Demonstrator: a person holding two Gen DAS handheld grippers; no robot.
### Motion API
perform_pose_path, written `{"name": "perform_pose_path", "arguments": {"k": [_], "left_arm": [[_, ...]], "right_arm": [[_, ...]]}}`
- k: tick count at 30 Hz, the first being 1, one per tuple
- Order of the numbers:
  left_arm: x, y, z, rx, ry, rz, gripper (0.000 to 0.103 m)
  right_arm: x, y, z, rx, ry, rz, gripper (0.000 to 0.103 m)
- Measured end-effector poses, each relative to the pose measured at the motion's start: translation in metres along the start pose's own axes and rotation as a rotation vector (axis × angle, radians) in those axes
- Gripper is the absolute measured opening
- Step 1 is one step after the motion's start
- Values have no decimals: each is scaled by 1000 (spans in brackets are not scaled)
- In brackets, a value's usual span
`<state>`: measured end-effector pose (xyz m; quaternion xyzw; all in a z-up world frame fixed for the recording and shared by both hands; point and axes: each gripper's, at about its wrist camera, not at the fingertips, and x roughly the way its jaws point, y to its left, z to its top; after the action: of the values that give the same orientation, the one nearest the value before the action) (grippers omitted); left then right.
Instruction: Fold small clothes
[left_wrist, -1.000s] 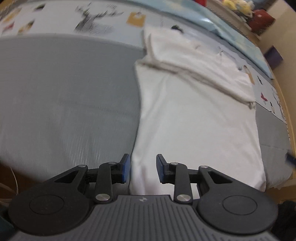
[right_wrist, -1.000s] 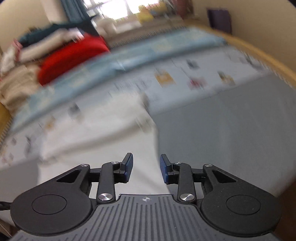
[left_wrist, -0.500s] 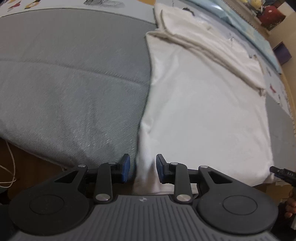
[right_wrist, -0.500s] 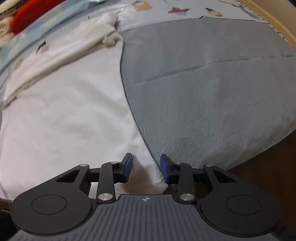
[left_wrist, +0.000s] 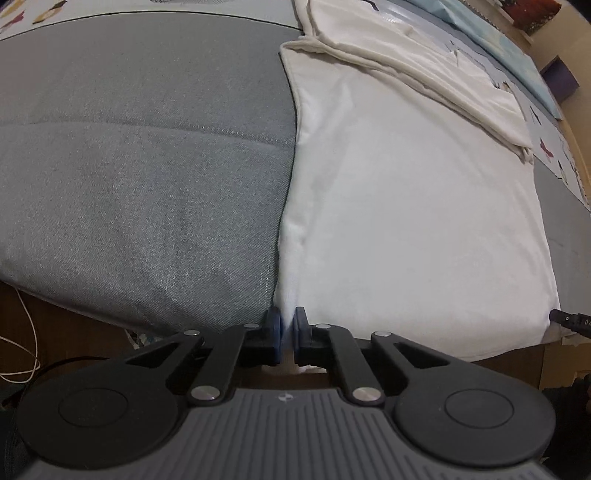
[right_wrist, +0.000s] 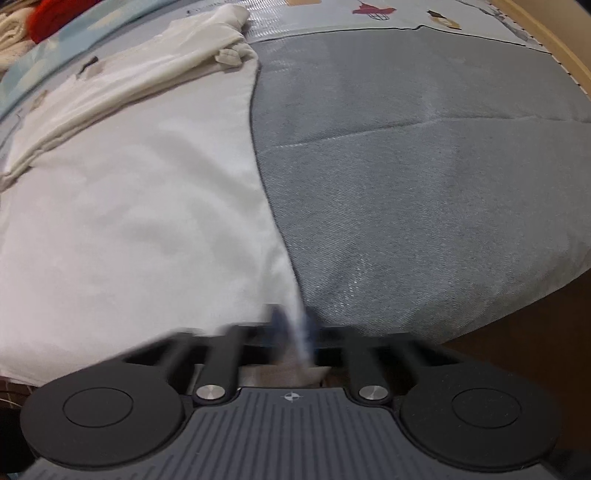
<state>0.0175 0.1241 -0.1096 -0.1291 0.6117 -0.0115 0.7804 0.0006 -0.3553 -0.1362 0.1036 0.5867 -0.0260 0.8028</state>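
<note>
A white garment (left_wrist: 413, 206) lies flat on a grey mat (left_wrist: 140, 166), its far part folded over into a thick band (left_wrist: 424, 70). My left gripper (left_wrist: 287, 324) is shut on the garment's near left corner at the mat's front edge. In the right wrist view the same garment (right_wrist: 129, 221) fills the left half, with its folded band (right_wrist: 129, 85) at the back. My right gripper (right_wrist: 293, 325) is blurred and closed on the garment's near right corner.
The grey mat (right_wrist: 424, 184) covers a bed with a patterned light-blue sheet (right_wrist: 388, 18). A red item (right_wrist: 55, 14) and piled clothes lie at the back left. A white cable (left_wrist: 22, 350) hangs below the mat's edge. A wooden bed rim (right_wrist: 554, 40) runs along the right.
Both grippers dropped to the garment's near corners and closed on them; half a second ago both were open around the hem.
</note>
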Motion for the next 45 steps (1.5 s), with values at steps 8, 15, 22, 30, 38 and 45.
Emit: {"name": "perform_pose_path", "arguments": {"k": [8,15,22,30,38,45], "left_arm": [[7,-3,-2,15,35,42,10],[-4,-15,-3,72,-23,34,5],[-65,-30,0,176,-161,-11,5],[-162,-27,-33,285,-279,-107,5],[-212,-9,-77,356,-262,-206,5],[-154,-12,17,273,-277,-156,5]], "right_arm": [[4,2,0,-15,20,-5,9],[-5,-1,4,5,-27,26,5],[-65,-15,17,105,-231,189,4],[-135,-45,16,156,-298,300,3],[-191,-74,-28,124,-237,373,3],[-149,-68,24,136,-212,344,3]]}}
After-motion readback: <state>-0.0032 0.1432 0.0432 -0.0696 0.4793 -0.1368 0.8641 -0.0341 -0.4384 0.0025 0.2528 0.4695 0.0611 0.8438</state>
